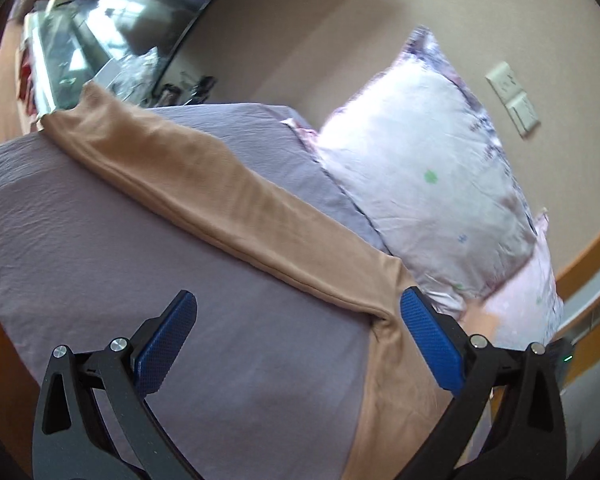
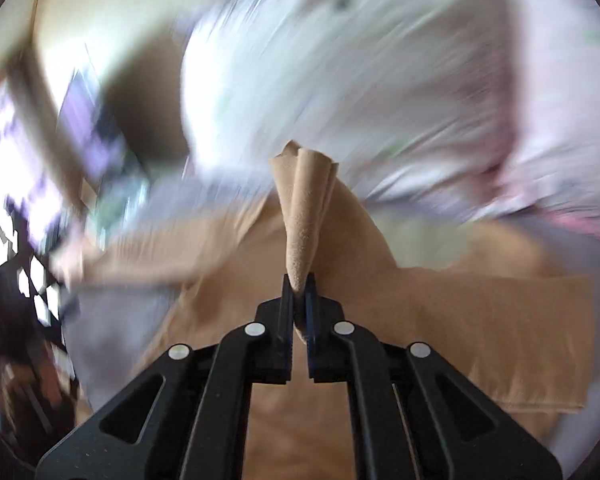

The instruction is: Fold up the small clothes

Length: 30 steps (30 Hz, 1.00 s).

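Purple bedsheet [image 1: 80, 220], tan tights [image 1: 204, 196] pinched in right tongs [image 2: 299, 284], beside splayed left tongs [image 1: 298, 308]

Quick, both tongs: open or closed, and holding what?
Left tongs: open, holding nothing.
Right tongs: closed on a bunched fold of the tan garment.

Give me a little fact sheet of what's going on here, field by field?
Setting: bed with a purple sheet
Garment: tan tights, one leg stretched across the sheet
Left gripper: open, holding nothing, beside the garment's bend
Right gripper: shut on a bunched fold of the tan tights
Nearby: floral pillow against the wall
Clarity: right view is motion-blurred
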Each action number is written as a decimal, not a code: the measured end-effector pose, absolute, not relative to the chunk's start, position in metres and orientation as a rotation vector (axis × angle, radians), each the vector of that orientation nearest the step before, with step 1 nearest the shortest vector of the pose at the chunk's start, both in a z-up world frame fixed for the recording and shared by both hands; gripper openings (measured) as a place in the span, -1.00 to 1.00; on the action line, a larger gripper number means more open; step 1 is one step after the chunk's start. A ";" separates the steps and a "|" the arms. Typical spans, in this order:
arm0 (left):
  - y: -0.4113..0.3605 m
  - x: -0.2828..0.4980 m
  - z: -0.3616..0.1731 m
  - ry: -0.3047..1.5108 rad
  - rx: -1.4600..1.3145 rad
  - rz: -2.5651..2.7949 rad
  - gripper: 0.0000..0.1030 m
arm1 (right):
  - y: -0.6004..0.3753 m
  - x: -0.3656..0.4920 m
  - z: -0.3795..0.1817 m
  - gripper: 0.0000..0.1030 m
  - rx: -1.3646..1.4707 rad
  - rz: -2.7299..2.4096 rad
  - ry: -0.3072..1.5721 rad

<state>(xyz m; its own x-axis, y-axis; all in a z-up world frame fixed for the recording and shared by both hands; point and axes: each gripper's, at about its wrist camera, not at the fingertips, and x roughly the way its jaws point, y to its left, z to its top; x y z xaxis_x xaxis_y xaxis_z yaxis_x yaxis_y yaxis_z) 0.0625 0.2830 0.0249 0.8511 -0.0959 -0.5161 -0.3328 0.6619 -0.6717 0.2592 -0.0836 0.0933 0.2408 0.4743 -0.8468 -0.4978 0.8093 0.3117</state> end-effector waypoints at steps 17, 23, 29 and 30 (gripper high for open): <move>0.375 0.077 0.000 0.609 -1.128 0.341 0.63 | -0.075 0.238 0.075 0.11 0.225 0.782 1.205; 0.396 0.087 -0.007 0.701 -1.172 0.435 -0.62 | -0.119 0.233 0.112 0.30 0.297 0.793 1.111; 0.360 0.120 0.042 0.683 -0.921 0.388 -0.91 | -0.193 0.229 0.147 0.39 0.332 0.661 0.952; 0.339 0.133 0.060 0.665 -0.845 0.337 -0.91 | -0.202 0.230 0.149 0.39 0.335 0.636 0.934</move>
<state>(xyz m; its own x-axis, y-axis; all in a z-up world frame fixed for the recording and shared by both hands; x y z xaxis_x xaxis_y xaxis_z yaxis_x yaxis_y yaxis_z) 0.1331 0.3385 0.0602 0.7501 0.0178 -0.6611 -0.5227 0.6283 -0.5762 0.2299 -0.2021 0.1488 0.4319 0.6377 -0.6378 -0.3593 0.7703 0.5268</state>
